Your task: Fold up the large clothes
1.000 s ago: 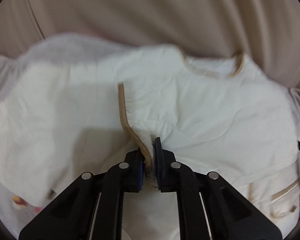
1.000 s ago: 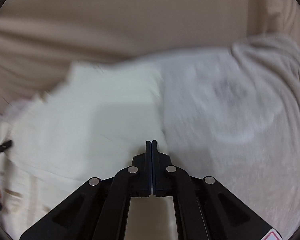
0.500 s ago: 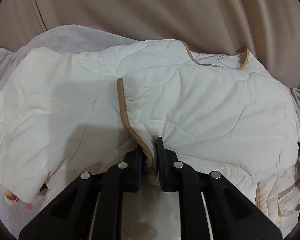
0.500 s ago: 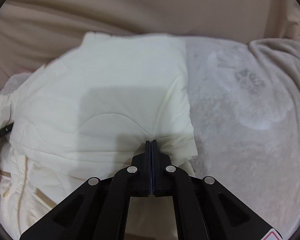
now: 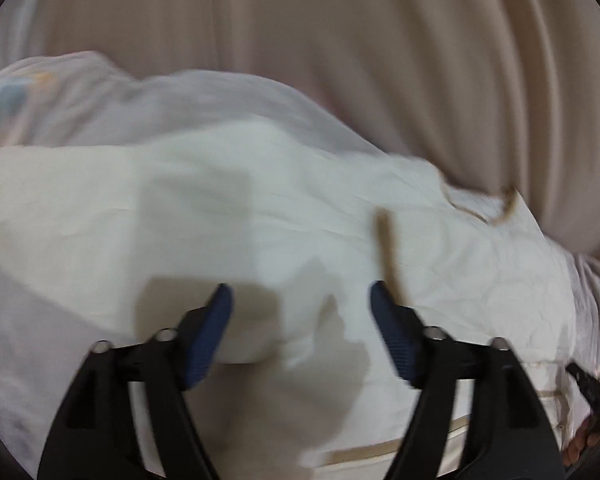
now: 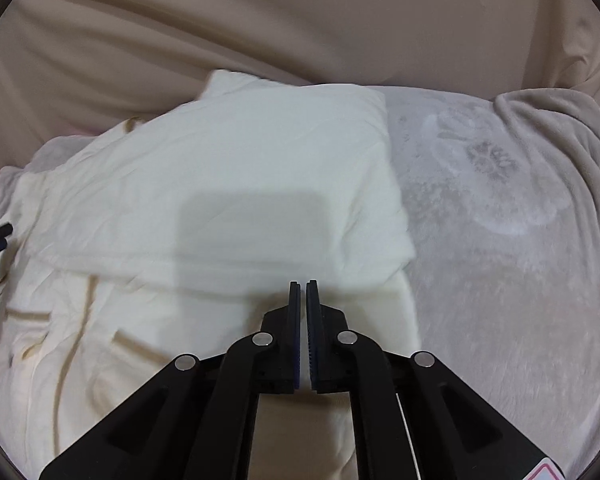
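A cream quilted jacket (image 5: 260, 220) with tan trim (image 5: 386, 240) lies spread on a pale fleece blanket; this view is blurred by motion. My left gripper (image 5: 300, 290) hovers over it with its jaws opening wide and nothing between the blue pads (image 5: 208, 336). The trimmed edge sits just beyond the right pad. In the right wrist view the jacket (image 6: 220, 184) shows a folded panel lying on top. My right gripper (image 6: 303, 284) hangs over the panel's near edge; its jaws are opening, a thin slit shows between them, and no cloth is in it.
The grey-white fleece blanket (image 6: 500, 240) extends to the right of the jacket, with a rumpled ridge (image 6: 560, 120) at its far side. Beige draped fabric (image 6: 260, 20) rises behind everything. A person's fingers (image 5: 580, 444) show at the lower right edge of the left wrist view.
My left gripper has let go of the tan-trimmed edge, opened wide and swung left across the jacket. The right gripper's pads have parted slightly and drawn back a little.
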